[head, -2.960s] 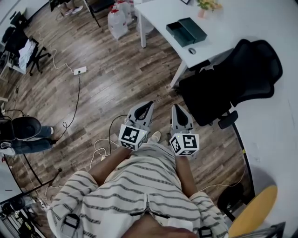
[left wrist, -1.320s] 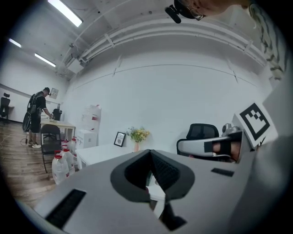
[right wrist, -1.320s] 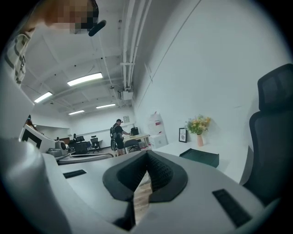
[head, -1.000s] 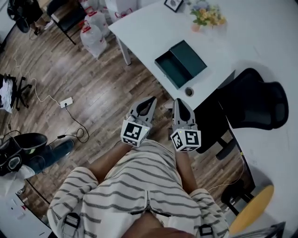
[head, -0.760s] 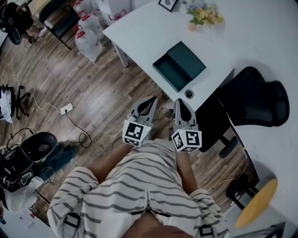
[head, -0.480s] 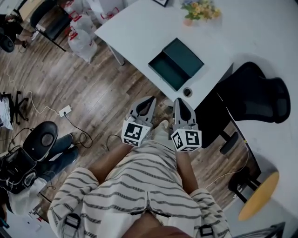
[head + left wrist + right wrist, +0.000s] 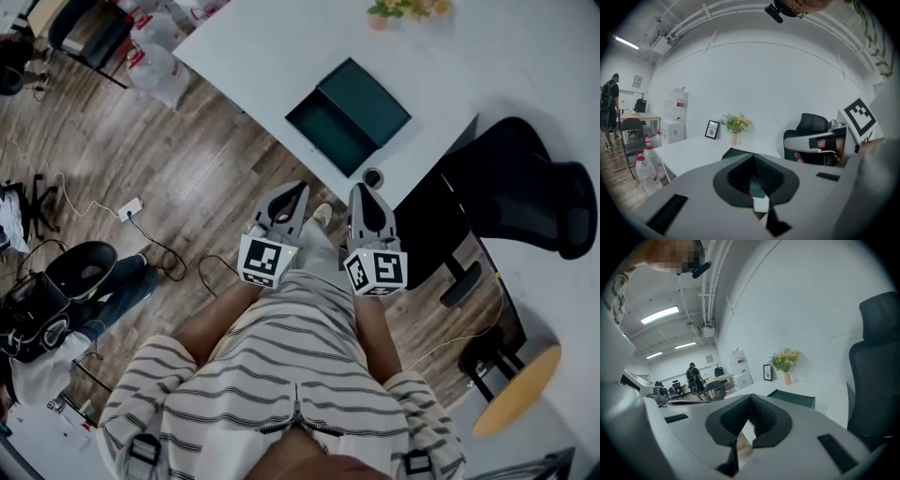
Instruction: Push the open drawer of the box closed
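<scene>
A dark green box (image 7: pixel 349 114) lies on the white table (image 7: pixel 253 47), its drawer (image 7: pixel 323 133) pulled out toward the table's near edge. Both grippers are held side by side over the wooden floor, short of the table and apart from the box. My left gripper (image 7: pixel 289 195) is shut with nothing between its fingers; its own view has the box (image 7: pixel 737 153) just beyond the tips. My right gripper (image 7: pixel 364 194) is also shut and empty, and the box (image 7: pixel 793 398) stands to the right of its tips (image 7: pixel 751 401).
A black office chair (image 7: pixel 525 178) stands right of the box. A small round dark object (image 7: pixel 373 176) sits at the table's edge, a flower vase (image 7: pixel 403 9) and picture frame (image 7: pixel 712 129) farther back. Cables and a power strip (image 7: pixel 129 208) lie on the floor; a yellow stool (image 7: pixel 516 398) is lower right.
Both shut grippers have moved forward toward the table together with the person. The box and table now sit closer and lower in the head view.
</scene>
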`<action>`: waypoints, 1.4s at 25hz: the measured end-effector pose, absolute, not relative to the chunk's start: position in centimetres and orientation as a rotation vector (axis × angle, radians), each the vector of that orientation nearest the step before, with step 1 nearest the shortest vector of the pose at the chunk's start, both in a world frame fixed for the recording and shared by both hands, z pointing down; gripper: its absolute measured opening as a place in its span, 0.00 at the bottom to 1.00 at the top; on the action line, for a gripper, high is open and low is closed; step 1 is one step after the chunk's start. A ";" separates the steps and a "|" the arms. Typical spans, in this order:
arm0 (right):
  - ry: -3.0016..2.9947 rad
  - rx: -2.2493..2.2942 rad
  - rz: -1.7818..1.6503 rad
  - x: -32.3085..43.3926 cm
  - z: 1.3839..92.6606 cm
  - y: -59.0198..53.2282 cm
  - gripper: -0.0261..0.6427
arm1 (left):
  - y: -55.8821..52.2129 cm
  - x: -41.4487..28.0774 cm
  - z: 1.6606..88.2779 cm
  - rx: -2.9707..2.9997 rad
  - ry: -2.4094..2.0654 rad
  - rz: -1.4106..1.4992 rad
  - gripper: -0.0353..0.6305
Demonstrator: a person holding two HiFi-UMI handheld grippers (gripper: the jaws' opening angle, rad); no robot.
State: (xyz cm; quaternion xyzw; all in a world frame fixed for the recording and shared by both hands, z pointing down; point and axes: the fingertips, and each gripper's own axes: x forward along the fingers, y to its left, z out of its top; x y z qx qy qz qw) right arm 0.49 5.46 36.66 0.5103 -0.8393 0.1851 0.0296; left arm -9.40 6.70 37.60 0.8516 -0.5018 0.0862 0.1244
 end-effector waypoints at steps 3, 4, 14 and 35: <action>-2.581 1.556 0.611 1.6 37.8 4.1 0.06 | 5.4 -8.2 38.8 2.460 -1.466 0.283 0.06; -2.578 1.552 0.621 2.0 38.2 3.6 0.06 | 5.0 -7.8 39.3 2.457 -1.467 0.293 0.06; -2.526 1.558 0.716 5.7 42.0 -0.2 0.06 | 2.1 -6.0 42.0 2.426 -1.507 0.372 0.06; -2.278 1.647 0.816 8.4 47.5 -6.6 0.08 | -1.6 -4.3 45.6 2.445 -1.374 0.446 0.06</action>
